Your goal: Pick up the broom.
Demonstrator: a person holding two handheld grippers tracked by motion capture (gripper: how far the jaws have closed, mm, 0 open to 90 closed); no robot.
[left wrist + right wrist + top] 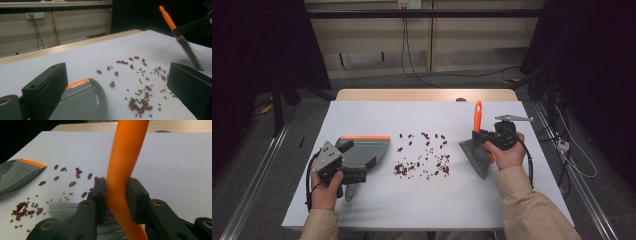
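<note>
My right gripper point(479, 135) is shut on the orange handle of a hand brush point(477, 117). The brush's grey bristles point(477, 156) hang down toward the table's right side. In the right gripper view both pads press the handle point(125, 150) from either side. A grey dustpan point(367, 150) with an orange lip lies at the left. My left gripper point(362, 172) is over its near side. In the left gripper view its jaws stand wide apart, with the dustpan point(82, 100) beside the left jaw and bare table before the right one. Red beans and small green ones point(424, 157) lie scattered between pan and brush.
A white sheet point(362, 115) covers the table, with a wooden edge point(422, 94) at the far side. Cables trail over the floor behind and to the right. Dark curtains stand at both sides.
</note>
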